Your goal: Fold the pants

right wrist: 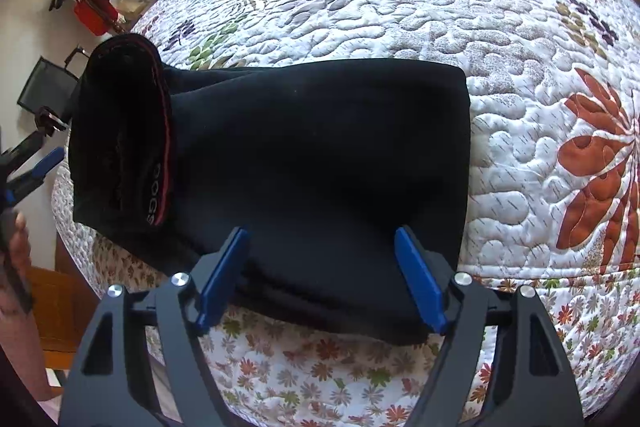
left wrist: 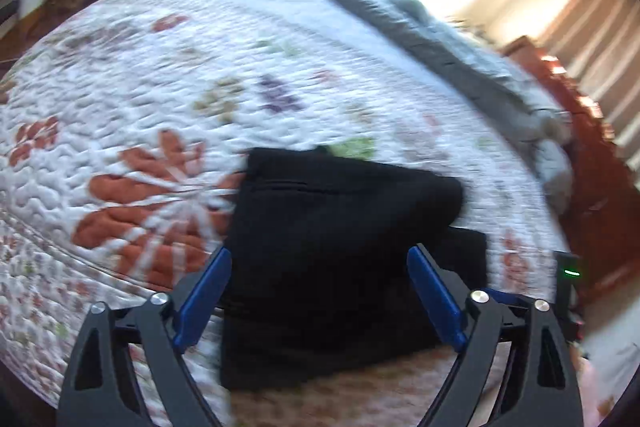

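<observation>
The black pants lie folded into a thick bundle near the quilt's front edge. Their waistband, trimmed in red, is turned up at the left end. My right gripper hovers over the bundle's near edge, jaws wide apart, blue fingers clear of the cloth. In the blurred left wrist view, the pants lie under my left gripper, also open with nothing clamped. That left gripper shows at the left edge of the right wrist view, beside the waistband end.
A white quilt with orange flowers covers the bed. A grey blanket is bunched along its far side, beside bright curtains. A red box and dark items sit on the floor past the bed's corner. A hand holds the left gripper.
</observation>
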`<act>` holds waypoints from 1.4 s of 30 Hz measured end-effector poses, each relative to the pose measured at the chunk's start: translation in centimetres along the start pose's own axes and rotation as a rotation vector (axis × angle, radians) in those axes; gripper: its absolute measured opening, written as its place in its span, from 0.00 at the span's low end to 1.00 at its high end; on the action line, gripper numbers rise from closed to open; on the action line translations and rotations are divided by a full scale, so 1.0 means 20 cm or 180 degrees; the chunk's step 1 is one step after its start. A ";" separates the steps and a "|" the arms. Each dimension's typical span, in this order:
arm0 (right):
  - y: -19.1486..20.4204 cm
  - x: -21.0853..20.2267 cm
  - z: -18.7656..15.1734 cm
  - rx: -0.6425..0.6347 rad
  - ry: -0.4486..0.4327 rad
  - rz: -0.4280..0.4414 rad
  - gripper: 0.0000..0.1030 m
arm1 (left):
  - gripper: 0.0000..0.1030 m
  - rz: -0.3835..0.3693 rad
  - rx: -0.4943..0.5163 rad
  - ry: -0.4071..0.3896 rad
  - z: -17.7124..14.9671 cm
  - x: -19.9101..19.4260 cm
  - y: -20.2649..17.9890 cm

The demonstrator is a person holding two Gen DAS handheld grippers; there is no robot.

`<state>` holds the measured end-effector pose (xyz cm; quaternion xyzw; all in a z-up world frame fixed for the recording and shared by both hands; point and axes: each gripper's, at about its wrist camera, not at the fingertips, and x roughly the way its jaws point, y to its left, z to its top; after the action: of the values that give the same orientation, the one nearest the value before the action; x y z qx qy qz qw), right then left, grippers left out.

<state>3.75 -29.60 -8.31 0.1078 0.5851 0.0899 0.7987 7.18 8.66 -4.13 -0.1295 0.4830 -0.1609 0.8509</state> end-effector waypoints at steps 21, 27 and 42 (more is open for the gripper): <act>0.52 -0.09 0.17 -0.0410 0.0201 0.0562 0.64 | 0.85 0.0611 0.0332 -0.0016 -0.01 0.03 -0.11; 0.64 0.09 0.24 -0.0459 0.0460 0.0530 0.58 | 0.85 0.0630 0.0188 0.0175 -0.05 0.11 0.00; 0.50 0.08 0.20 -0.0402 0.0555 0.0528 0.05 | 0.91 0.0485 0.0126 0.0293 -0.09 0.20 -0.01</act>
<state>7.87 -19.87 -5.85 0.0972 0.6345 0.2014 0.7399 7.47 6.84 -8.02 -0.0679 0.5268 -0.1110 0.8400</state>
